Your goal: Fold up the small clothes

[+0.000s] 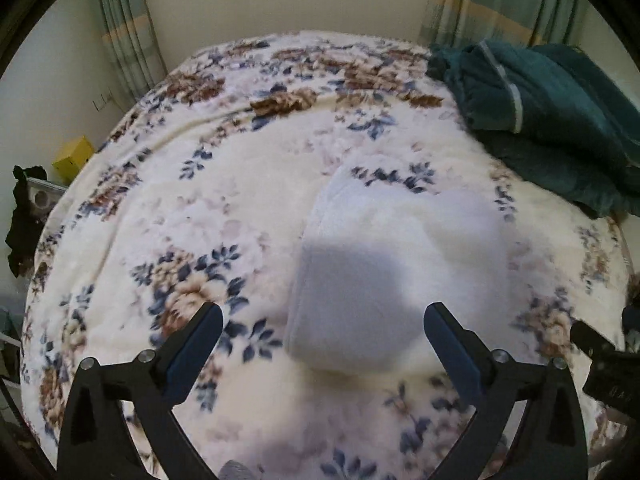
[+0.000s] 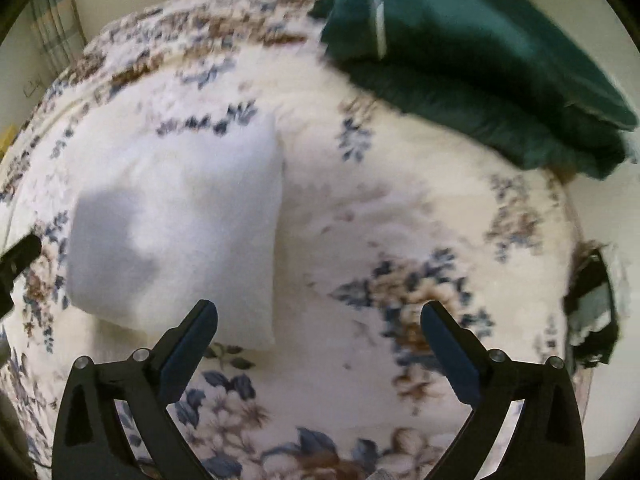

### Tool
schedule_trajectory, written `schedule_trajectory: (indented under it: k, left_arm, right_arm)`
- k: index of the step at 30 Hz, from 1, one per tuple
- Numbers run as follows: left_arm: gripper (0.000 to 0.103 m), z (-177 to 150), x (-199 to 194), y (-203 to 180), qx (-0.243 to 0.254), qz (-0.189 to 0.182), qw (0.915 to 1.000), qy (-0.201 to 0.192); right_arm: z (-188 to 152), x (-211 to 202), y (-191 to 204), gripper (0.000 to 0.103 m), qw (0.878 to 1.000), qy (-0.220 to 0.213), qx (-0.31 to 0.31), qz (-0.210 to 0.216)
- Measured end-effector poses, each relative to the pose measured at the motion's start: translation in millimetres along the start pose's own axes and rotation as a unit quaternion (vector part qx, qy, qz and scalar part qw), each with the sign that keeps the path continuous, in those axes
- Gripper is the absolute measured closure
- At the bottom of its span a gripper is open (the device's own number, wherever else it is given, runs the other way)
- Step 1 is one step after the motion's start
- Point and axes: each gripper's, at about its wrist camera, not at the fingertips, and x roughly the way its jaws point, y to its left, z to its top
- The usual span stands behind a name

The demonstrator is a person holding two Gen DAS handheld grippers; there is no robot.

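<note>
A white fluffy cloth [image 1: 384,264] lies folded into a rough rectangle on the flowered bedspread [image 1: 192,208]. My left gripper [image 1: 323,312] is open and empty, above the cloth's near left edge. In the right wrist view the same cloth [image 2: 180,232] lies to the left. My right gripper [image 2: 319,310] is open and empty, above the bedspread [image 2: 400,208] just right of the cloth's near corner. The tip of the left gripper shows at the left edge of the right wrist view [image 2: 16,258].
A folded dark green blanket [image 1: 552,120] lies at the far right of the bed, also in the right wrist view [image 2: 480,60]. A yellow box [image 1: 74,158] and dark clothing [image 1: 22,220] stand beside the bed on the left. Curtains [image 1: 124,36] hang behind.
</note>
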Motion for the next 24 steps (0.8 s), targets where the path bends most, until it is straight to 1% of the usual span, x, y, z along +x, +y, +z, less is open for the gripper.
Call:
schedule_trajectory:
  k: [2, 7, 12, 14, 18, 24]
  left_arm:
    - [0.000, -4, -28, -4, -0.001, 0.006, 1.0000, -0.006]
    - [0.000, -20, -109, -13, 0.003, 0.002, 0.9997, -0.024]
    - [0.000, -34, -194, -16, 0.011, 0.008, 0.9984, -0.055]
    - [0.000, -38, -230, -18, 0.012, 0.011, 0.9976, -0.067]
    - [0.000, -47, -289, -21, 0.017, 0.010, 0.9960, -0.087]
    - [0.000, -60, -371, -26, 0.010, 0.006, 0.9932, -0.116]
  right_arm:
    - [-8, -39, -9, 0.000, 1.000, -0.012, 0.002, -0.005]
    - [-30, -132, -30, 0.000, 0.999, -0.042, 0.000, -0.006]
    - [-56, -225, -52, 0.000, 0.997, -0.071, 0.010, 0.000]
    - [-66, -261, -61, 0.000, 0.996, -0.086, 0.013, -0.001]
    - [-89, -340, -79, 0.000, 0.993, -0.117, 0.018, 0.006]
    - [-125, -443, -100, 0.000, 0.986, -0.167, 0.016, 0.013]
